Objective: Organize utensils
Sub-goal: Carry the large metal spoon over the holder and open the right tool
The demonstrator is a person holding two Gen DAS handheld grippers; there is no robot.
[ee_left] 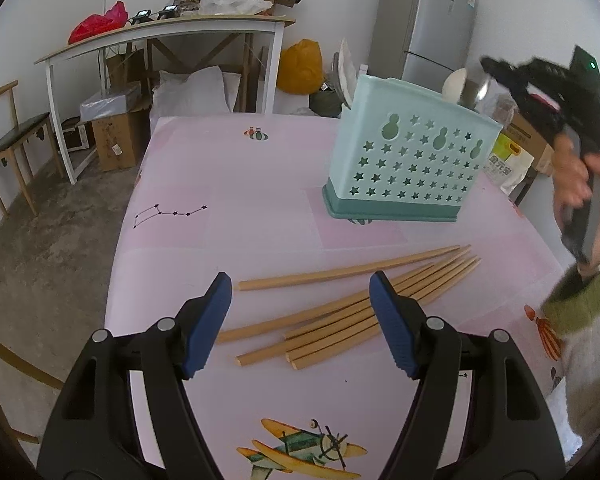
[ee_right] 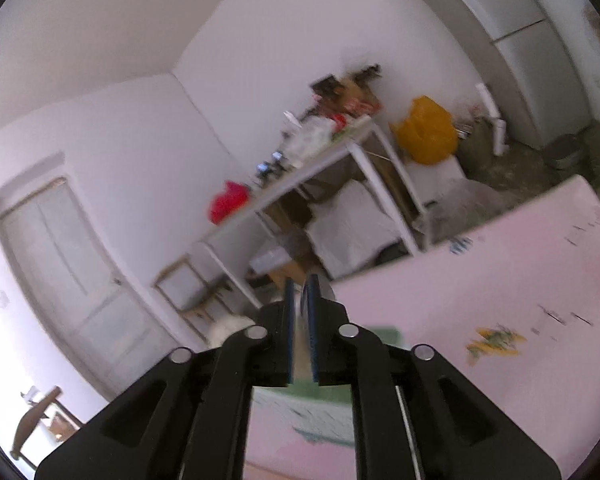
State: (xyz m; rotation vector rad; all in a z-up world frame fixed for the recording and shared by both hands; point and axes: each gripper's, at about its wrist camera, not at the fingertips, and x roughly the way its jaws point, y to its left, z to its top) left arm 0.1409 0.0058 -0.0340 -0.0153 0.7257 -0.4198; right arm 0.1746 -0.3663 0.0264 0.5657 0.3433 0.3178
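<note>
Several wooden chopsticks (ee_left: 352, 300) lie in a loose pile on the pink table (ee_left: 240, 208). My left gripper (ee_left: 300, 320) is open, hovering just above their near ends. A mint-green utensil caddy (ee_left: 410, 160) with star holes stands behind them, holding a white spoon (ee_left: 454, 82) and a white spatula (ee_left: 348, 70). My right gripper (ee_left: 496, 70) is above the caddy's right end, shut on a metal spoon (ee_left: 482, 88). In the blurred right wrist view the right gripper (ee_right: 301, 292) is shut on the spoon's thin handle (ee_right: 300, 340), with the caddy (ee_right: 316, 404) below.
A white side table (ee_left: 160, 36) with clutter, cardboard boxes (ee_left: 114, 140) and a wooden chair (ee_left: 8, 140) stand to the left and behind. A grey fridge (ee_left: 432, 20) and a yellow bag (ee_left: 300, 66) are at the back. A person's arm (ee_left: 592, 300) is at the right.
</note>
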